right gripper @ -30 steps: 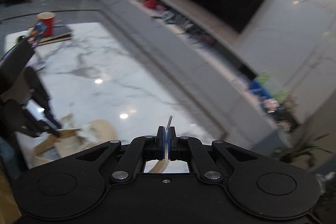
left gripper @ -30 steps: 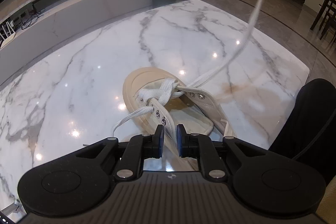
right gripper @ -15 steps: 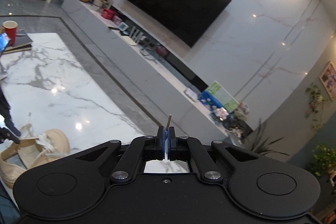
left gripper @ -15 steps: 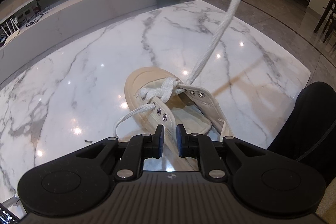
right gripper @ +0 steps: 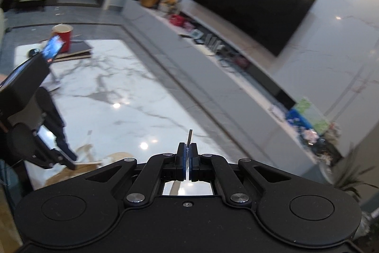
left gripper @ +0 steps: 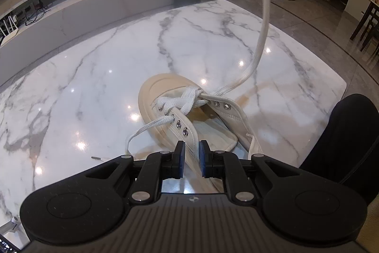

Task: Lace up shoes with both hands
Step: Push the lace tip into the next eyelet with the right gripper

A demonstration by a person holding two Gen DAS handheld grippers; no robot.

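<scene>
Lace end has swung from slanting across to hanging nearly straight overhead.
Left view: left tongs (left gripper: 191,159) clamp the shoe (left gripper: 189,115) eyelet flap mid-desk (left gripper: 94,68); lower eyelets laced, upper ones empty, plenty of room around. Right view: right tongs (right gripper: 188,164) pinch the lace (left gripper: 263,23) tip, raised high.

Black left tool (left gripper: 190,159), blue pads (left gripper: 181,158), silver screws

The canvas shoe (left gripper: 189,115) lies on the marble table (left gripper: 94,77), toe pointing away from the left gripper (left gripper: 191,159), whose fingers straddle its eyelet flap. One shoelace (left gripper: 263,23) rises from the eyelets up to the right; its other end trails left onto the table.
</scene>
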